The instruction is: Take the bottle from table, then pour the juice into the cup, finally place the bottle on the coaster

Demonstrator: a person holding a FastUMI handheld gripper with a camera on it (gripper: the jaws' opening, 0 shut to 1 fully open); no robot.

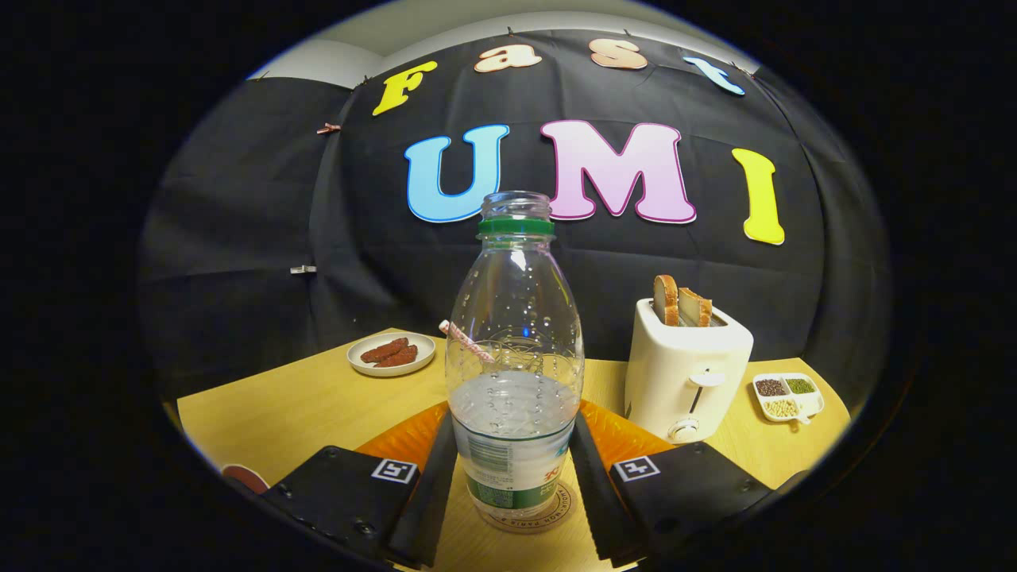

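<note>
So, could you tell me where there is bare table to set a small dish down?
The widest bare stretch of table lies left of the bottle, in front of the plate. It is crowded to the right, around the toaster and divided dish. The bottle stands on the coaster between the gripper fingers, which flank it.

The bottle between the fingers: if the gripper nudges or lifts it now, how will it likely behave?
The bottle is tall, narrow, uncapped and partly filled, so it probably tips easily and could spill. Its thin clear plastic likely flexes when squeezed. It stands upright on the coaster, between the gripper fingers.
</note>
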